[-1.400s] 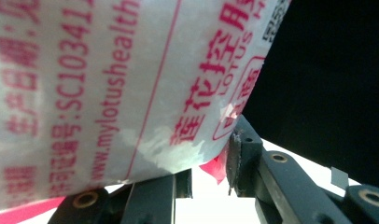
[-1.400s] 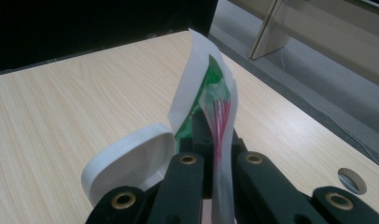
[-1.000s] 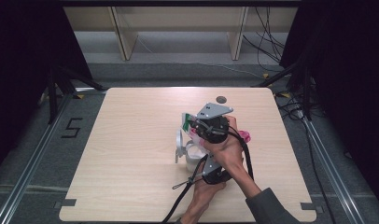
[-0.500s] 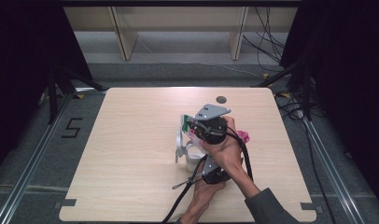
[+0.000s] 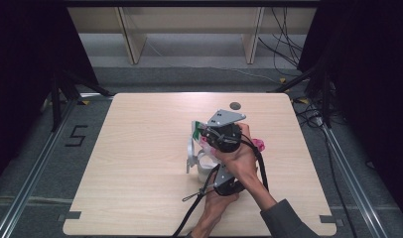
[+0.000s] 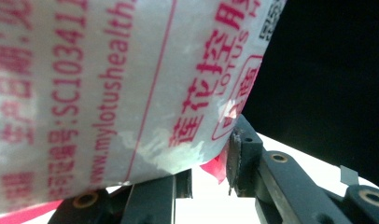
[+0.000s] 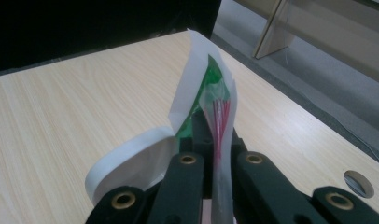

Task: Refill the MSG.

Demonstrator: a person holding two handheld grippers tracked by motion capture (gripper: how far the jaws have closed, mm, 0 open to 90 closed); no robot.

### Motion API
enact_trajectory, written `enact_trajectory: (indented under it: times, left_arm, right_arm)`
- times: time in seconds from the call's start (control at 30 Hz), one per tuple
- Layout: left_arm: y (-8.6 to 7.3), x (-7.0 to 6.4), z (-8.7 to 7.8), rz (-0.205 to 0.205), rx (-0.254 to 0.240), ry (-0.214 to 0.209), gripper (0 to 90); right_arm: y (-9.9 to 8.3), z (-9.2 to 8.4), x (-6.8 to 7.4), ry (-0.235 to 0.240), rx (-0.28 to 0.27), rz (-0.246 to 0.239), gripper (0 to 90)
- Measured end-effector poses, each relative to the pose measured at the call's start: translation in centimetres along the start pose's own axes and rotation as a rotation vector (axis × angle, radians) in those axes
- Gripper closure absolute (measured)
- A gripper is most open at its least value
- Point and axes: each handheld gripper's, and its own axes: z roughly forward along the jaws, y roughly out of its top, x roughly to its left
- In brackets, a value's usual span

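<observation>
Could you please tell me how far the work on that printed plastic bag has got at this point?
Done: both grippers have hold of the printed plastic bag above the wooden table. In hand: the right gripper is shut on the bag's thin top edge, green and red print rising past its fingers, while the left gripper holds the bag lower down. Left: whatever follows, opening or tearing, hasn't visibly begun; the edge looks intact.

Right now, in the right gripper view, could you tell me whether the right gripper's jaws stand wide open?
No, the right gripper has its jaws closed on the thin edge of the plastic bag.
</observation>
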Motion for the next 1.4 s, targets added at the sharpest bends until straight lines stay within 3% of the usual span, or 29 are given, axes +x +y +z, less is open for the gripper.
enact_trajectory:
  times: [0.03, 0.1, 0.17, 0.2, 0.23, 0.3, 0.43, 0.53, 0.57, 0.6, 0.63, 0.67, 0.7, 0.73, 0.8, 0.83, 0.87, 0.9, 0.97, 1.03, 1.1, 1.13, 1.17, 1.2, 1.23, 1.3, 1.33, 1.4]
  left_arm:
    - [-0.09, -0.28, 0.32, -0.058, -0.042, 0.011, 73.8]
    - [-0.18, -0.28, 0.37, -0.063, -0.038, -0.007, 73.7]
    - [-0.18, -0.27, 0.35, -0.056, -0.038, 0.001, 73.7]
    - [-0.13, -0.03, 0.10, -0.010, 0.000, -0.002, 73.7]
    - [-0.16, -0.29, 0.37, -0.061, -0.045, 0.002, 73.8]
    - [-0.14, -0.26, 0.31, -0.046, -0.029, -0.001, 73.8]
    - [-0.13, -0.25, 0.32, -0.047, -0.029, -0.001, 73.8]
    - [-0.09, -0.29, 0.34, -0.052, -0.031, -0.007, 73.7]
    - [-0.07, -0.27, 0.33, -0.053, -0.033, -0.008, 73.7]
    - [-0.05, -0.25, 0.34, -0.050, -0.034, -0.003, 73.7]
    - [0.02, -0.21, 0.43, -0.052, -0.031, -0.023, 73.7]
    - [-0.10, 0.01, 0.52, -0.031, -0.022, -0.027, 73.8]
    - [-0.20, -0.02, 0.54, -0.039, -0.016, -0.031, 73.8]
    - [-0.22, -0.08, 0.44, -0.041, -0.016, -0.010, 73.7]
    - [-0.08, 0.07, 0.18, -0.010, 0.005, -0.007, 73.7]
    - [-0.08, 0.04, 0.27, -0.022, -0.004, -0.001, 73.7]
    - [-0.12, -0.03, 0.50, -0.044, -0.028, -0.027, 73.8]
    - [-0.15, -0.12, 0.42, -0.054, -0.032, 0.000, 73.8]
    - [-0.15, -0.06, 0.33, -0.043, -0.025, -0.002, 73.7]
    - [-0.13, -0.13, 0.40, -0.071, -0.039, -0.002, 73.8]
    - [-0.15, -0.06, 0.34, -0.053, -0.030, 0.001, 73.7]
    - [-0.14, -0.02, 0.27, -0.042, -0.023, 0.000, 73.7]
    - [-0.16, -0.22, 0.46, -0.080, -0.055, 0.014, 73.7]
    - [-0.15, -0.17, 0.45, -0.077, -0.051, 0.008, 73.7]
    - [-0.14, 0.01, 0.31, -0.045, -0.023, -0.001, 73.7]
    - [-0.17, -0.15, 0.41, -0.064, -0.041, 0.003, 73.7]
    - [-0.09, 0.12, 0.07, -0.016, 0.003, -0.010, 73.7]
    - [-0.09, 0.16, 0.12, -0.011, 0.004, 0.002, 73.7]
  right_arm:
    - [-0.01, 0.03, -0.06, 0.003, -0.001, -0.010, 90.0]
    - [-0.16, 0.37, 0.03, -0.007, 0.015, -0.036, 90.0]
    - [-0.16, 0.35, -0.09, 0.011, 0.023, -0.019, 90.0]
    - [-0.13, 0.17, -0.09, 0.003, 0.020, 0.009, 90.0]
    - [-0.12, 0.13, -0.08, 0.005, 0.014, 0.008, 90.0]
    - [-0.12, 0.20, 0.01, 0.006, 0.014, -0.022, 90.0]
    - [-0.14, 0.33, 0.02, 0.008, 0.023, -0.006, 90.0]
    - [-0.09, 0.29, -0.03, 0.006, 0.025, -0.020, 90.0]
    - [-0.09, 0.30, 0.05, 0.004, 0.027, 0.006, 90.0]
    - [-0.06, 0.36, 0.00, 0.004, 0.021, -0.008, 90.0]
    - [-0.03, 0.35, 0.00, 0.011, 0.023, -0.008, 90.0]
    - [-0.07, 0.31, 0.13, 0.005, 0.026, 0.006, 90.0]
    - [-0.17, 0.52, 0.07, -0.005, 0.024, -0.031, 90.0]
    - [-0.26, 0.69, 0.07, -0.013, 0.033, -0.024, 90.0]
    - [-0.17, 0.57, -0.20, 0.007, 0.029, 0.000, 90.0]
    - [-0.12, 0.43, -0.31, 0.000, 0.019, -0.012, 90.0]
    - [-0.09, 0.34, -0.19, 0.005, 0.022, -0.007, 90.0]
    - [-0.13, 0.40, -0.08, -0.007, 0.012, -0.012, 90.0]
    - [-0.12, 0.43, -0.09, -0.007, 0.015, -0.011, 90.0]
    - [-0.11, 0.47, -0.04, 0.011, 0.022, -0.001, 90.0]
    - [-0.05, 0.39, -0.11, -0.006, 0.021, -0.023, 90.0]
    - [-0.09, 0.49, -0.01, 0.001, 0.020, -0.006, 90.0]
    - [-0.08, 0.49, -0.10, 0.008, 0.020, -0.012, 90.0]
    - [-0.07, 0.45, -0.08, 0.008, 0.018, -0.007, 90.0]
    - [-0.07, 0.43, -0.07, -0.006, 0.009, -0.010, 90.0]
    - [-0.09, 0.40, -0.01, 0.009, 0.020, -0.003, 90.0]
    - [-0.10, 0.40, -0.12, -0.006, 0.009, -0.012, 90.0]
    - [-0.06, 0.23, -0.15, 0.006, 0.013, -0.001, 90.0]
